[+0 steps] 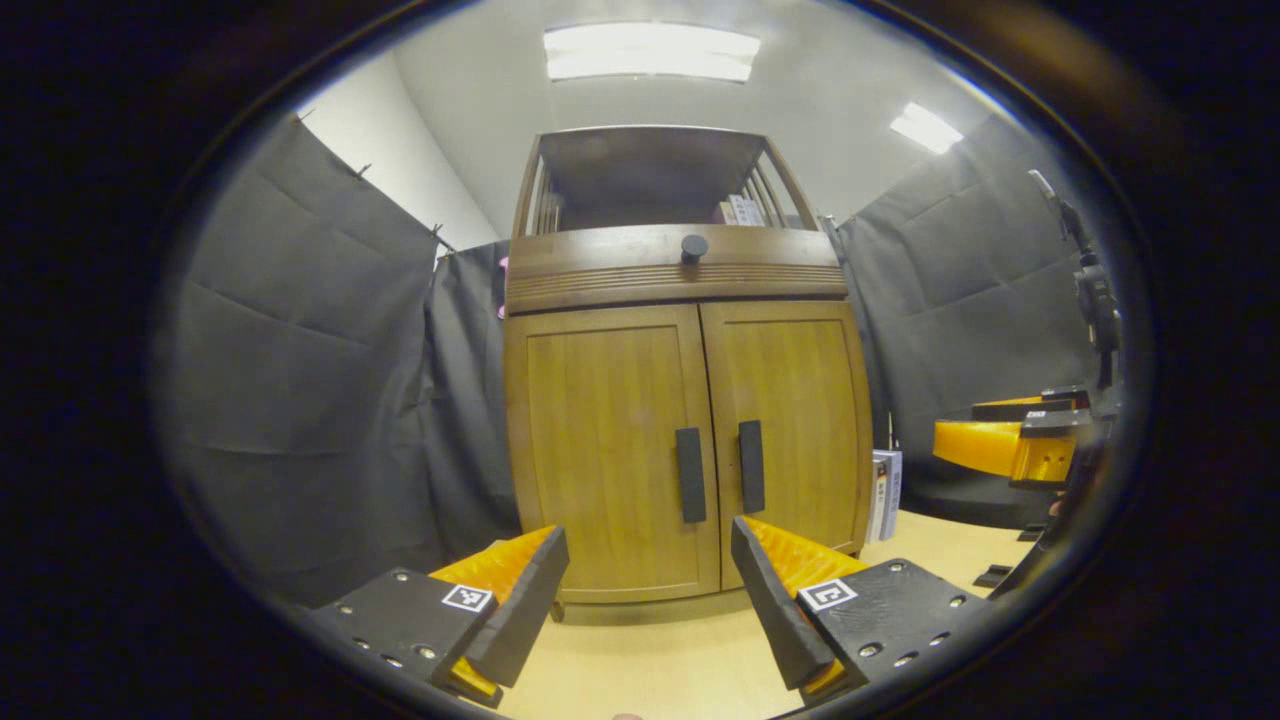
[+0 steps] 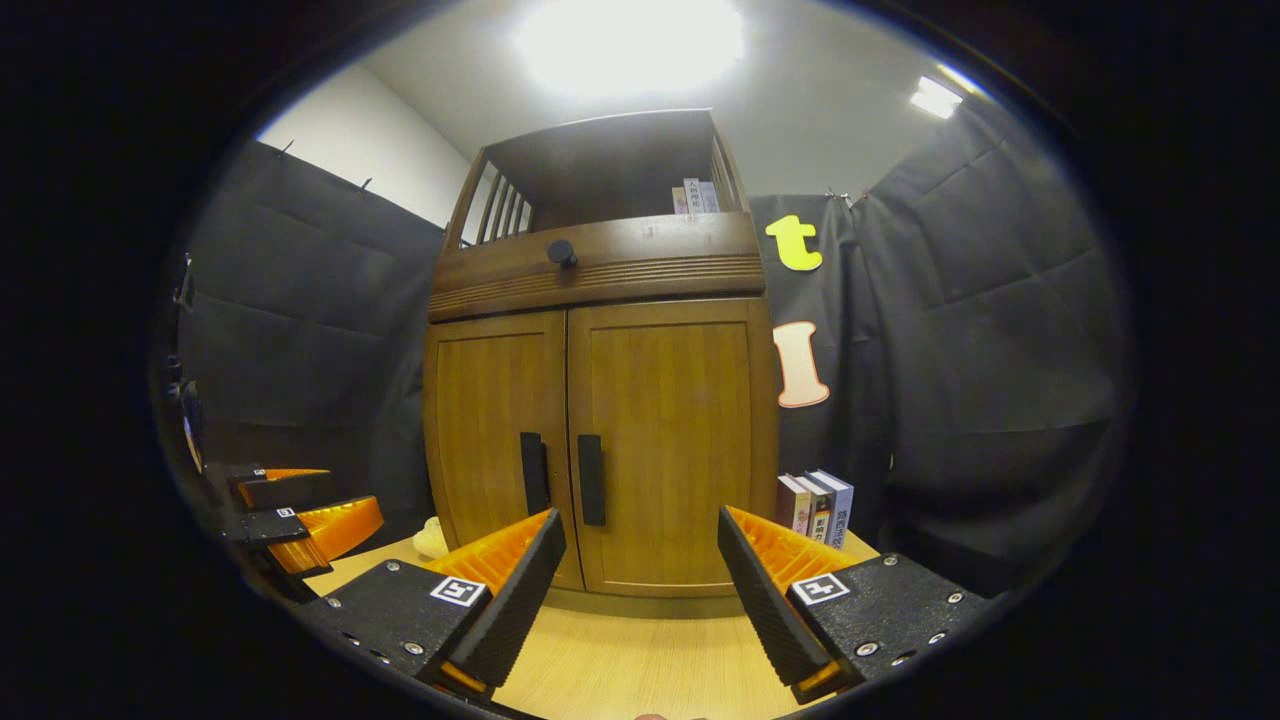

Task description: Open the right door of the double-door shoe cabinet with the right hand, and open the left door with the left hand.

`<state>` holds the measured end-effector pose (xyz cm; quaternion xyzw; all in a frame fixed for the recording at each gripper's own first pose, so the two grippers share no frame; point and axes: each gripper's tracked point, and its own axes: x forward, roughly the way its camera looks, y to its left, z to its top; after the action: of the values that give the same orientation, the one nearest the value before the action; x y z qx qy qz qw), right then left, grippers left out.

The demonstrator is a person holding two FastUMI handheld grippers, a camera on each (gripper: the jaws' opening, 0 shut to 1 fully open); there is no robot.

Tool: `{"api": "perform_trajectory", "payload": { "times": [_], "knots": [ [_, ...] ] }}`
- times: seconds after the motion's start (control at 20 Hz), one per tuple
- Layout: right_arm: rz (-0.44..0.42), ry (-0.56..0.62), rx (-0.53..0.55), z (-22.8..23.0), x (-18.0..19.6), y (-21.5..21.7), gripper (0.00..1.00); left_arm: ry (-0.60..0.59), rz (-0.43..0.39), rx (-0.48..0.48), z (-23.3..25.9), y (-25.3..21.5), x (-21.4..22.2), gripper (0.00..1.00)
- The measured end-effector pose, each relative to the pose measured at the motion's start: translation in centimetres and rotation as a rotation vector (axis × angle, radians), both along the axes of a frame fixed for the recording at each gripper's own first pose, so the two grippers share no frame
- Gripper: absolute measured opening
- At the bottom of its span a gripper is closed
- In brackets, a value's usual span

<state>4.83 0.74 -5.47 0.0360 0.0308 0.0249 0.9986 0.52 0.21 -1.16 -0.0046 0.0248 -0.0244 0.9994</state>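
A: Left gripper view first. What's the tool doing?

B: Left gripper (image 1: 650, 590) is spread wide, nothing btwn the fingers, low over the light wood tabletop (image 1: 660, 660). Not touching anything.

A: And the shoe cabinet?

B: Shoe cabinet (image 1: 680, 290) stands straight ahead on the table, apart from the gripper. Left door (image 1: 605, 440) and right door (image 1: 795, 420) both flush shut. Left handle (image 1: 690, 475) and right handle (image 1: 751, 466) are dark upright bars, side by side at the centre seam. Round dark knob (image 1: 694, 247) on the band above the doors, open shelf w/ slatted sides on top.

A: Anything else there?

B: Books (image 1: 886, 495) upright just beside the cabinet's right side. Right gripper (image 1: 1020, 440) at the far right edge, well apart from the cabinet; can't tell its jaw state from here.

A: Right gripper view?

B: Right gripper (image 2: 640, 580) also released, fingers wide, empty, above the table. Cabinet ahead, doors shut; right handle (image 2: 591, 480) and left handle (image 2: 533, 473) near the seam, neither one touched. Books (image 2: 820, 508) at the cabinet's right foot. Small pale object (image 2: 431, 540) on the table by the cabinet's left foot, too small to ID. Left gripper (image 2: 300, 510) at the far left, near the table edge.
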Motion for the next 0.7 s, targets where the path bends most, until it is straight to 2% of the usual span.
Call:
{"api": "perform_trajectory", "payload": {
  "times": [0.1,0.15,0.2,0.45,0.5,0.55,0.6,0.7],
  "knots": [
    [-0.001,0.017,-0.01,-0.1,2.2,0.0,0.95,-0.002,-0.005,-0.004,0.1,0.1,1.3,0.94],
    [-0.002,0.026,-0.012,-0.3,3.0,0.1,0.95,0.0,-0.008,-0.007,0.0,0.0,1.5,0.89],
    [0.003,0.029,-0.01,-0.5,3.7,0.3,0.95,0.001,-0.011,-0.007,-0.1,0.0,1.8,0.94],
    [0.014,0.033,-0.017,-0.7,7.2,1.6,0.95,-0.012,-0.001,-0.002,-0.3,0.8,3.7,0.99],
    [0.016,0.036,-0.026,-0.9,8.0,2.0,0.95,-0.006,-0.004,-0.003,-0.6,0.8,4.2,0.89],
    [0.024,0.042,-0.033,-1.2,8.8,2.6,0.95,0.001,-0.003,-0.003,-1.4,0.9,4.8,0.89],
    [0.034,0.049,-0.04,-1.5,9.6,3.2,0.95,0.007,0.002,-0.004,-2.0,1.2,5.4,0.99],
    [0.058,0.059,-0.053,-1.9,11.4,4.7,0.95,0.016,0.005,-0.01,-2.9,1.8,6.4,0.99]
  ]
}}
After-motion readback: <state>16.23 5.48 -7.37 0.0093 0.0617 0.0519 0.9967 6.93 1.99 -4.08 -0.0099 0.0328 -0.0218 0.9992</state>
